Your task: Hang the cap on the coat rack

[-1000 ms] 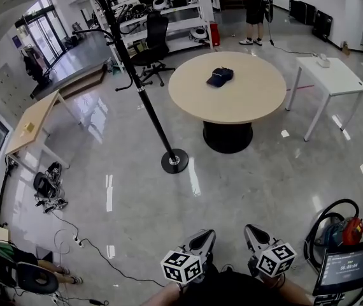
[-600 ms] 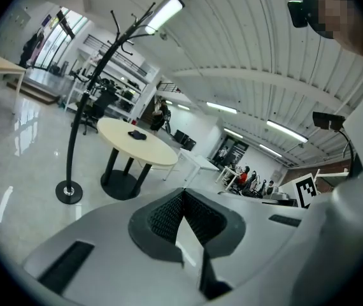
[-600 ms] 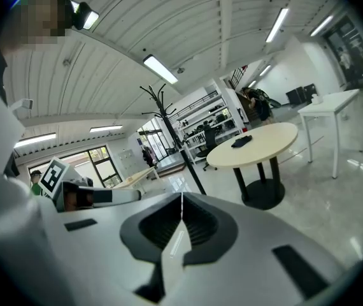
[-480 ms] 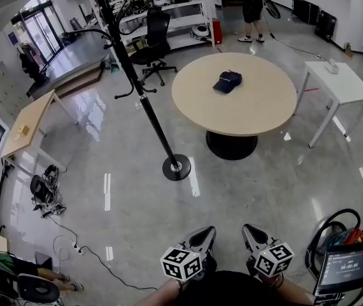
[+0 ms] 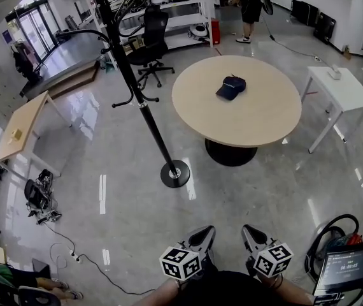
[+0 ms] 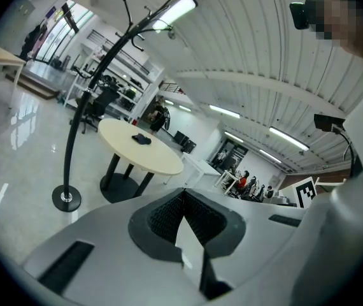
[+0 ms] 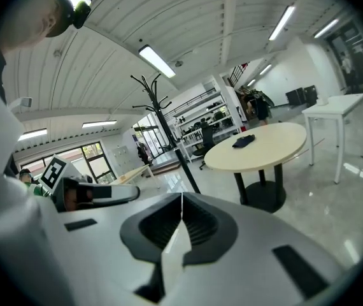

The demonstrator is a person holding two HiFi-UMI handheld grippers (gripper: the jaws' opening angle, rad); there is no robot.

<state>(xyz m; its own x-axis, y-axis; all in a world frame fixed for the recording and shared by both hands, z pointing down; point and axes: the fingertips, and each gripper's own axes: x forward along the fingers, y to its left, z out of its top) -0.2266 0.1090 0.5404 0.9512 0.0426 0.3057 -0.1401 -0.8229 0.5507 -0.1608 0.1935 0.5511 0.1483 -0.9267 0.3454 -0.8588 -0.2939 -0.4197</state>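
Note:
A dark blue cap (image 5: 231, 87) lies on the round beige table (image 5: 258, 116) across the room. The black coat rack (image 5: 144, 110) stands on the floor left of the table, its base (image 5: 174, 173) near the table's foot. Both grippers are held low, close to my body and far from cap and rack. The left gripper (image 5: 202, 238) is shut with nothing in it, its jaws meeting at the tip (image 6: 183, 193). The right gripper (image 5: 253, 234) is likewise shut and empty (image 7: 181, 199). Both gripper views show the cap (image 6: 141, 139) (image 7: 243, 141) and the rack (image 6: 79, 116) (image 7: 162, 113) ahead.
A white rectangular table (image 5: 334, 83) stands right of the round one. A black office chair (image 5: 152, 38) and shelving (image 5: 169, 5) are behind the rack. A person (image 5: 251, 2) stands at the back. A wooden desk (image 5: 21, 125) and floor cables (image 5: 41, 196) are at left, a screen (image 5: 346, 269) at bottom right.
The table, cap and rack base have slid a little lower in the head view, as my viewpoint moved. Both grippers stay shut in the same place near my body.

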